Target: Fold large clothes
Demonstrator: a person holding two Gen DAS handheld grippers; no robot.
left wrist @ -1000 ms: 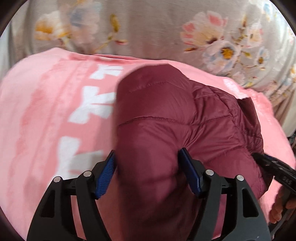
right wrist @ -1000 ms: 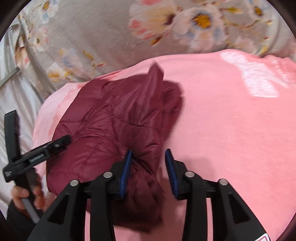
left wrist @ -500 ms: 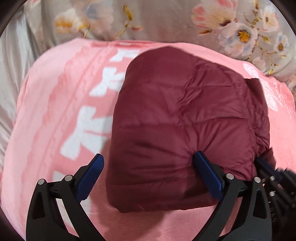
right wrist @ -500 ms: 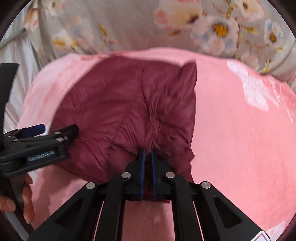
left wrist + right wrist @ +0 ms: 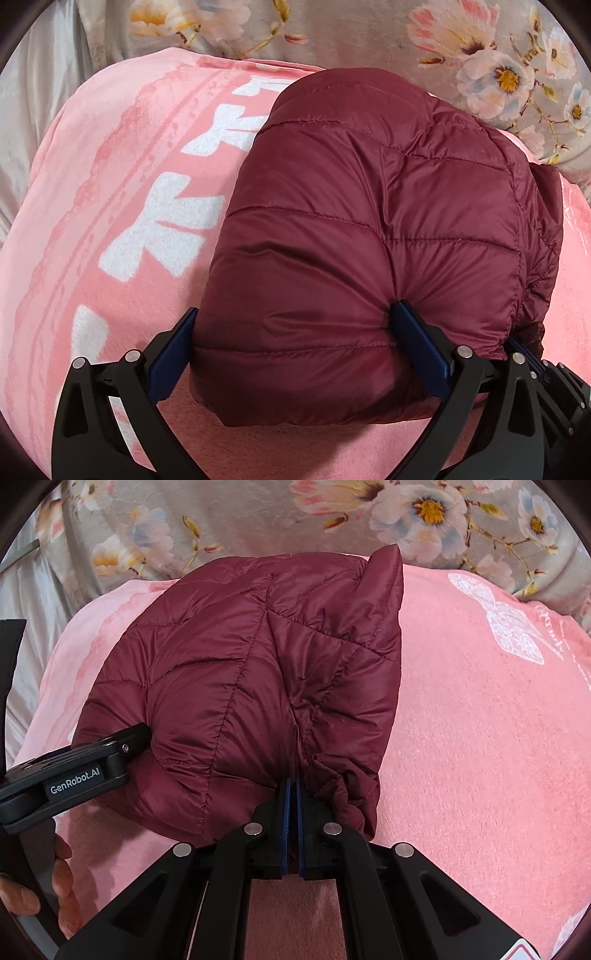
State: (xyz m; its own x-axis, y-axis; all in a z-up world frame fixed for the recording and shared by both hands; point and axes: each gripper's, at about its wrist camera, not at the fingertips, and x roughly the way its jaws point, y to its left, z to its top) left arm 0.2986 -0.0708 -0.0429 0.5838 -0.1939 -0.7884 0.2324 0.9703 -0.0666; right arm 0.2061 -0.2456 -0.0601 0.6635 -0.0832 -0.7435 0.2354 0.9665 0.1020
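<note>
A maroon quilted puffer jacket (image 5: 369, 240) lies folded into a compact bundle on a pink blanket (image 5: 110, 184). My left gripper (image 5: 295, 339) is open wide, its blue pads on either side of the bundle's near left edge, the right pad pressing into the fabric. In the right wrist view the jacket (image 5: 240, 683) fills the middle. My right gripper (image 5: 291, 794) is shut on a fold at the jacket's near right edge. The left gripper (image 5: 110, 753) shows at the left of that view, against the jacket's side.
The pink blanket (image 5: 480, 738) with white prints covers the surface. A grey floral cloth (image 5: 369, 37) lies behind it, also in the right wrist view (image 5: 258, 517). A hand (image 5: 55, 886) holds the left gripper's handle at the lower left.
My right gripper closed on the jacket's edge. My left gripper opened wider and now straddles the bundle's near corner. The jacket settled into a flatter folded bundle.
</note>
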